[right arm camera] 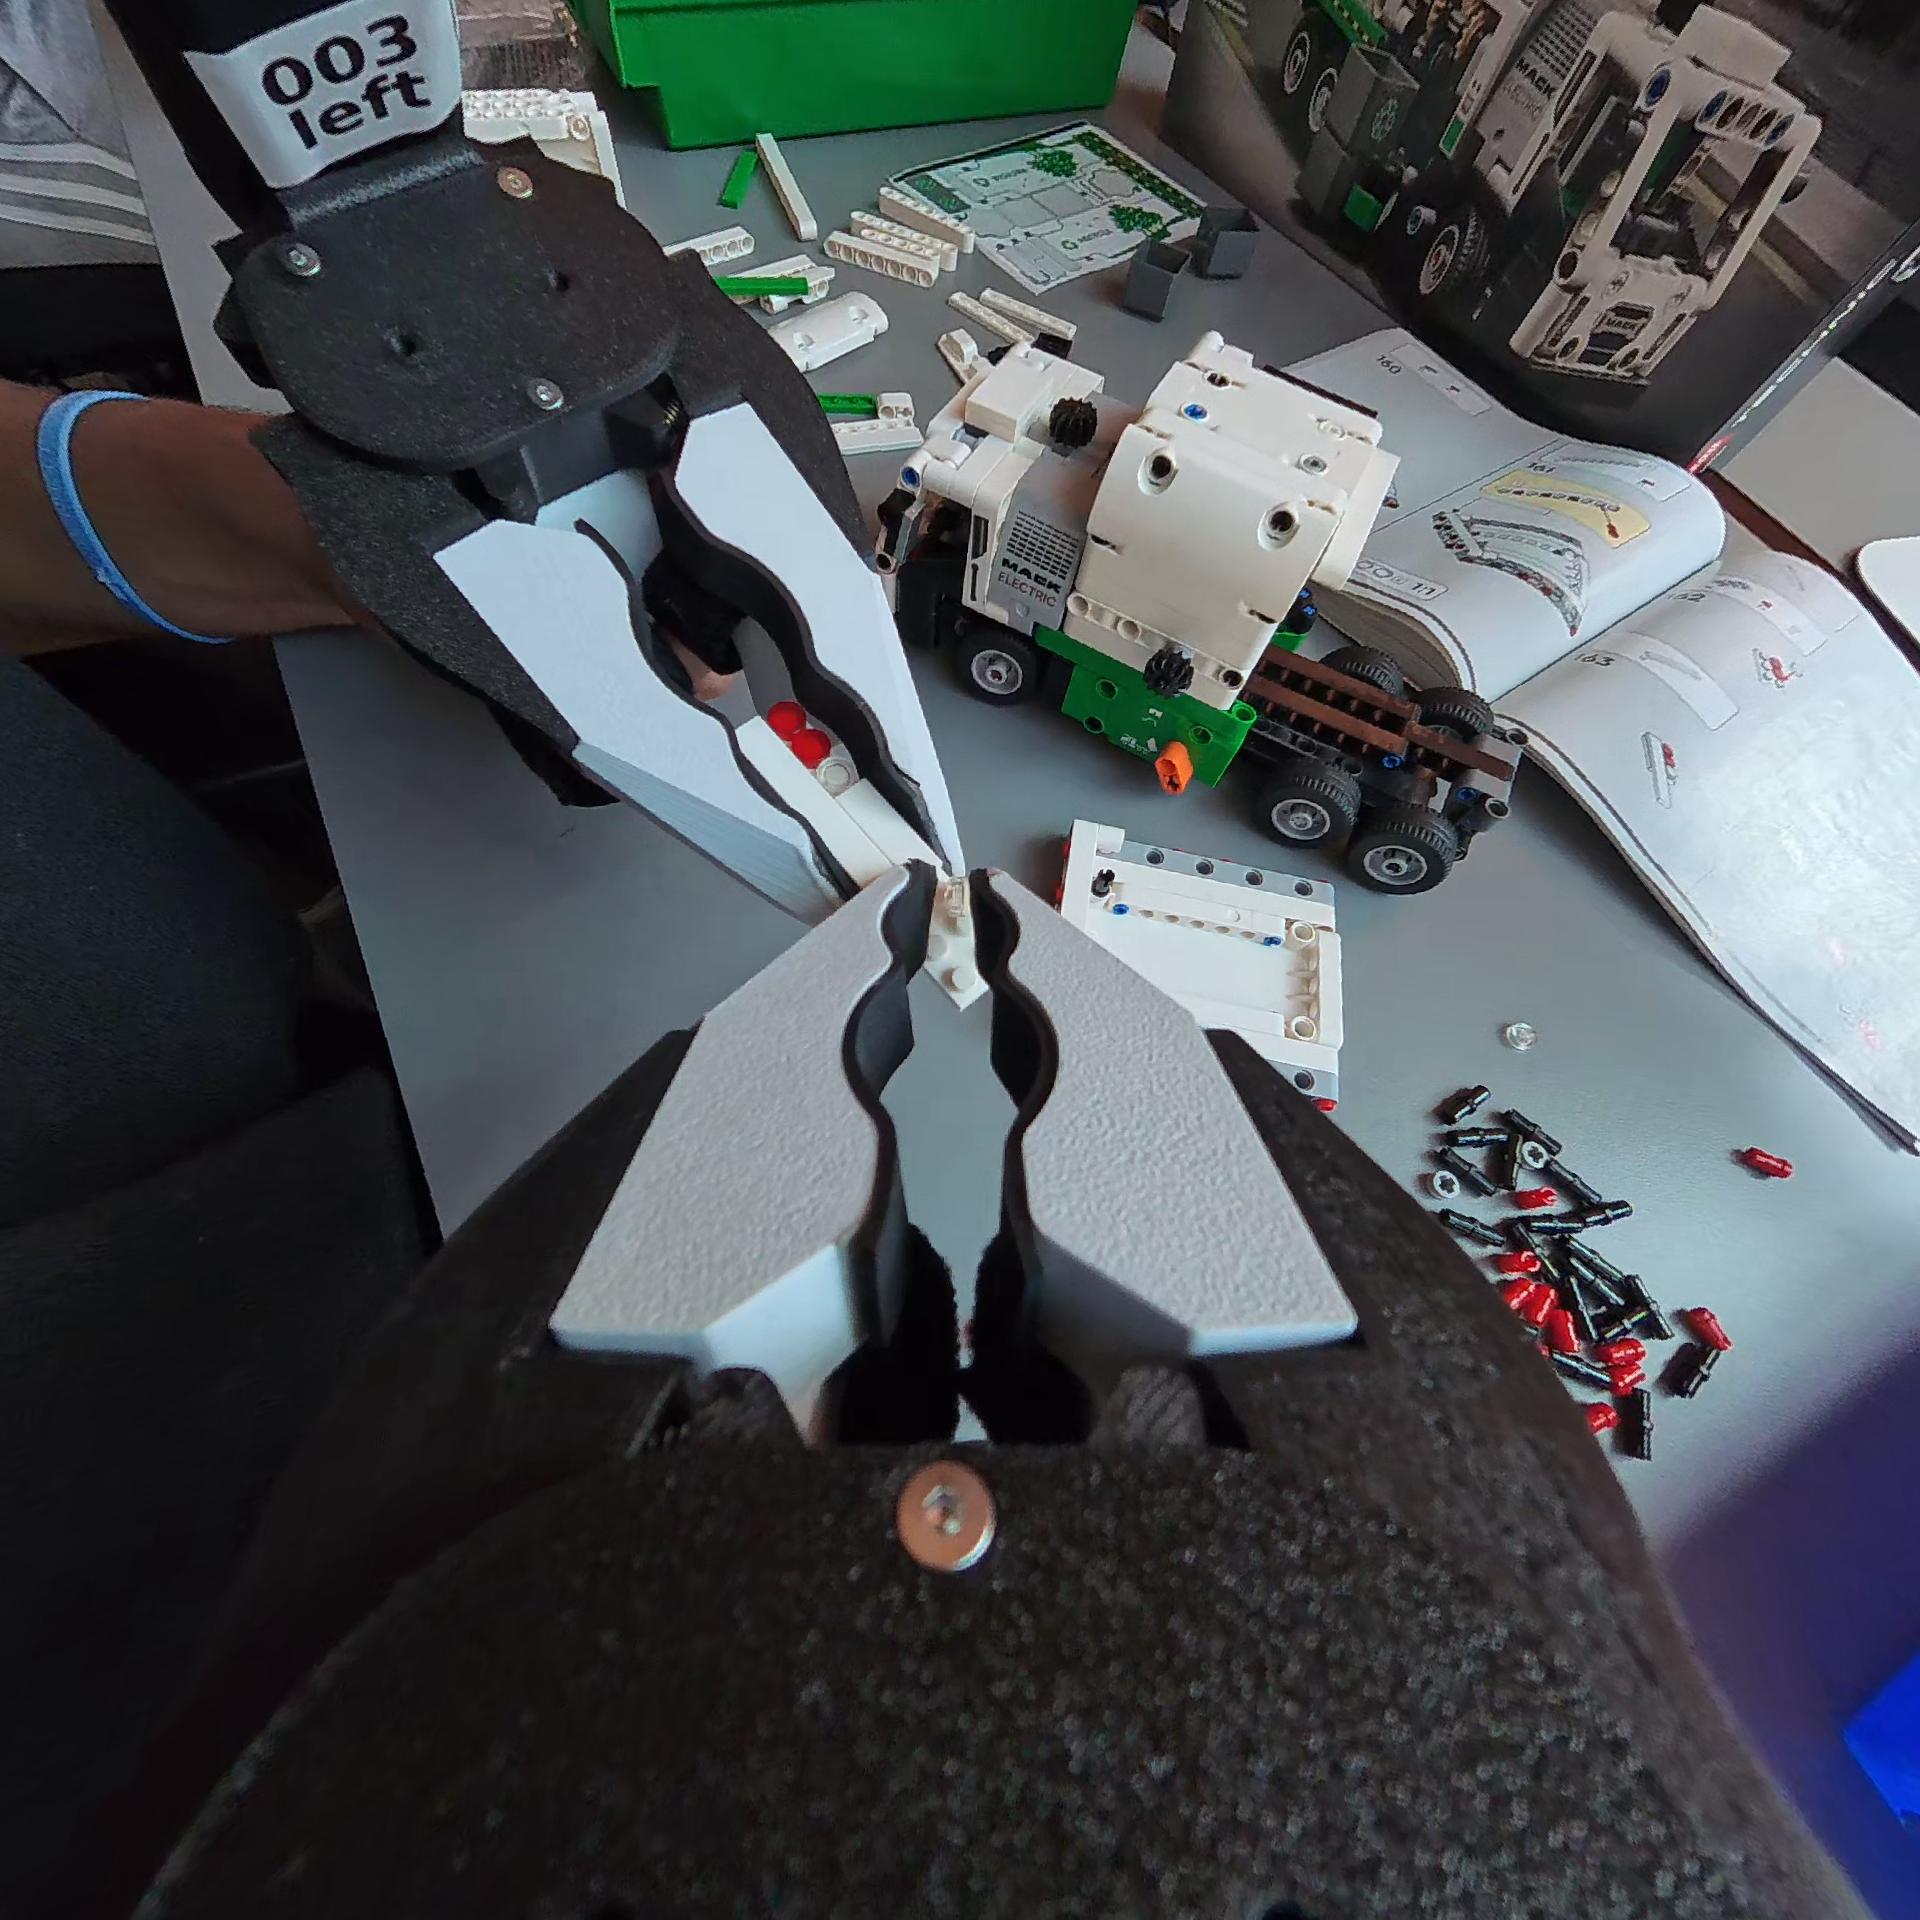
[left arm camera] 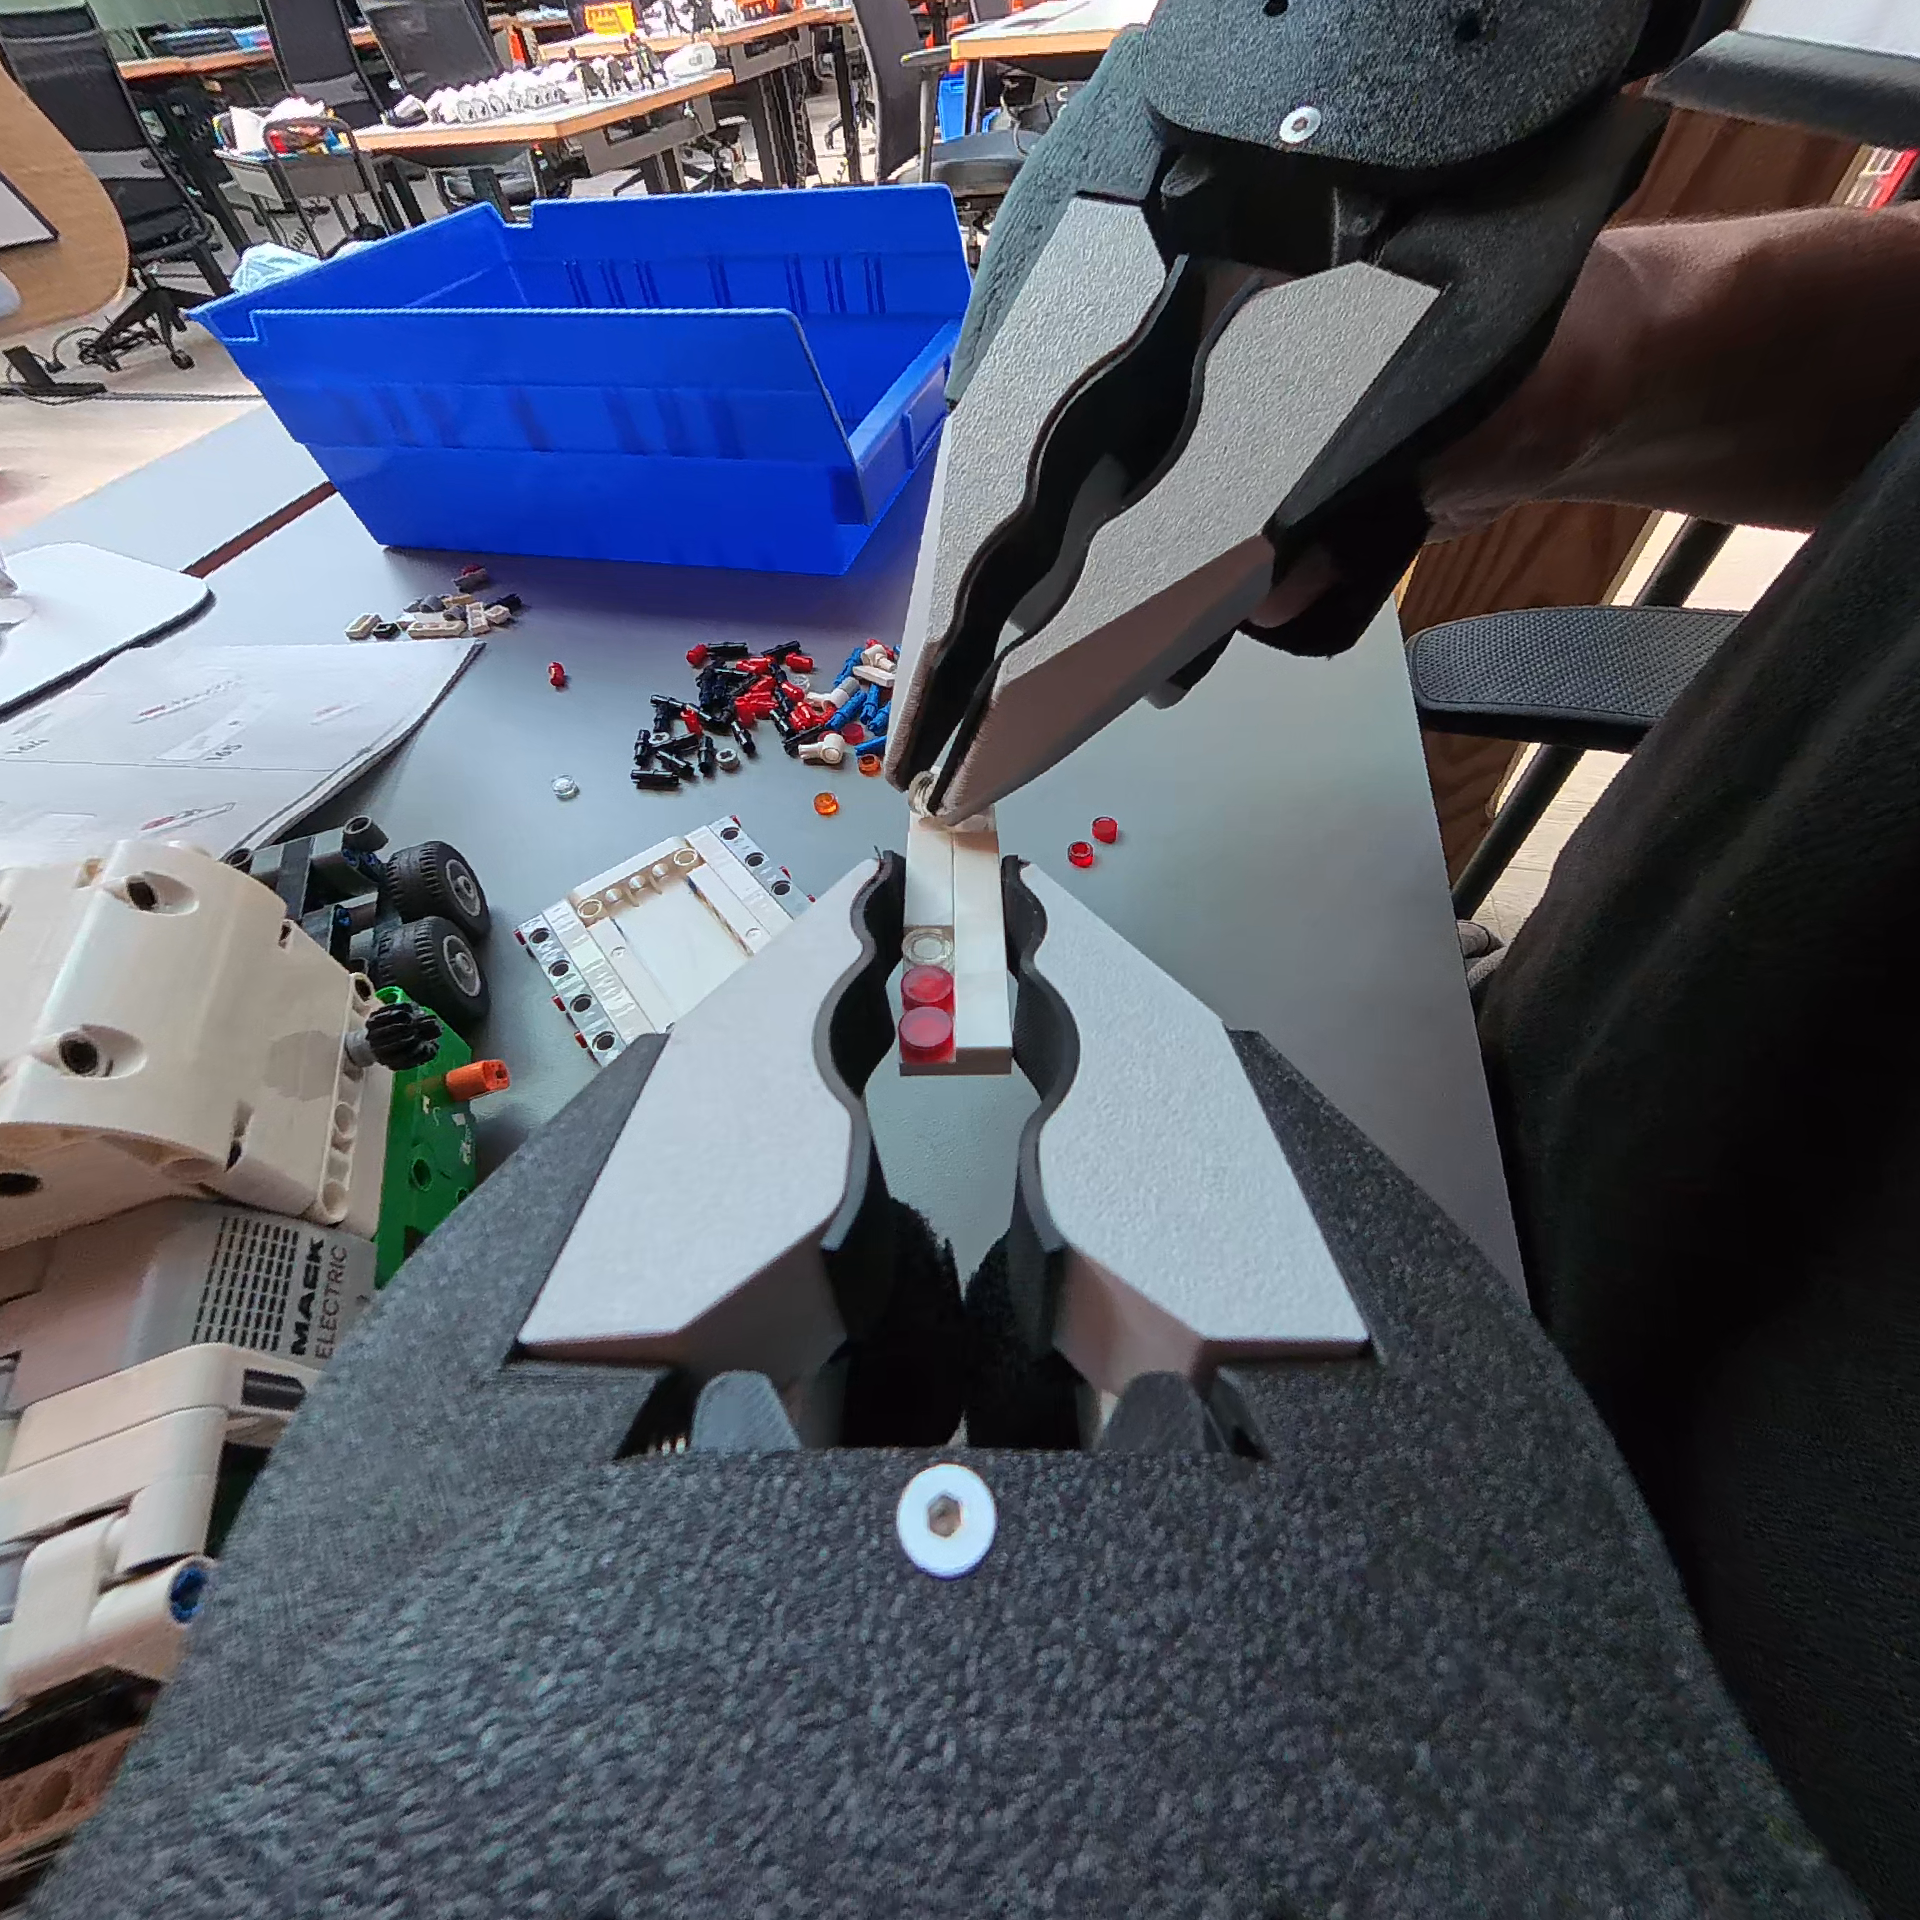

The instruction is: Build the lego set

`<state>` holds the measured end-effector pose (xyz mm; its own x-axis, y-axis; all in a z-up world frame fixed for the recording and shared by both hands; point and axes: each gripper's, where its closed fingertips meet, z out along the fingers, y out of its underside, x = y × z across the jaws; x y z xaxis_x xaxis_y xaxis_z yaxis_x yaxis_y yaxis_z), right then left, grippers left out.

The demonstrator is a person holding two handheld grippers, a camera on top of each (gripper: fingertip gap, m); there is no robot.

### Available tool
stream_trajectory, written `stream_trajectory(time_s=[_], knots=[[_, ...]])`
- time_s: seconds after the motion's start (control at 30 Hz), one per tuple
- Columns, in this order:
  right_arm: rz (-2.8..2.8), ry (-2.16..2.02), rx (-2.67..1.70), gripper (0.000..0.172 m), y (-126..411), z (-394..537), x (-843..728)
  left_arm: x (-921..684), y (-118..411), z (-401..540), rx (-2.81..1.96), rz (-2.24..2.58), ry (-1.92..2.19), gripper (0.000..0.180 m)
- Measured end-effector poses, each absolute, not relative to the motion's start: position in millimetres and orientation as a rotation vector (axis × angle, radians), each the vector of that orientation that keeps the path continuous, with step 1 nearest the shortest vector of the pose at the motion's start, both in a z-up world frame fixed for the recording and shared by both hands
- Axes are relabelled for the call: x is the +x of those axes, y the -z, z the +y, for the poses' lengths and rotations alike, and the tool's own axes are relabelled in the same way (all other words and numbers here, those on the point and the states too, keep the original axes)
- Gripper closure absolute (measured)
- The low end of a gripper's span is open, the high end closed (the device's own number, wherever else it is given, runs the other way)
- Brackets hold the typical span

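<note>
Holding the white plate assembly (left arm camera: 961, 966) above the bench (left arm camera: 1247, 935) in my left tool (left arm camera: 945, 883), I pinch a clear round stud (left arm camera: 923, 787) in the narrow right tool (right arm camera: 951, 894), touching the plate's far end.

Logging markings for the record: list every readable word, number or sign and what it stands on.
I do not quote writing; these things bear it:
White tag above the left gripper: large black print.
Grey grille panel on the toy truck: small print.
Open booklet: small page numbers.
Sticker sheet: too small to read.
Box: blurred.
</note>
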<state>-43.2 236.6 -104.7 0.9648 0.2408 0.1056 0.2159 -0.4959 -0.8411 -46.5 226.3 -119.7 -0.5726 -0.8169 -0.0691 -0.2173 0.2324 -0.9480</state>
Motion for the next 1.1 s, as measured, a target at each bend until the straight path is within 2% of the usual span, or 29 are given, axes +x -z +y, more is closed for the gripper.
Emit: stream_trajectory(time_s=[0.5, 1.1], knots=[[-0.411, 0.158, -2.126, 0.170, 110.7, 236.3, -38.0, -45.9, 124.5, 226.7, -0.946, 1.953, 1.315, 0.164], [-0.367, 0.034, -2.123, 0.166, 108.6, 235.7, -45.8, -46.3, 122.6, 227.5, -0.938, 1.942, 1.313, 0.164]])
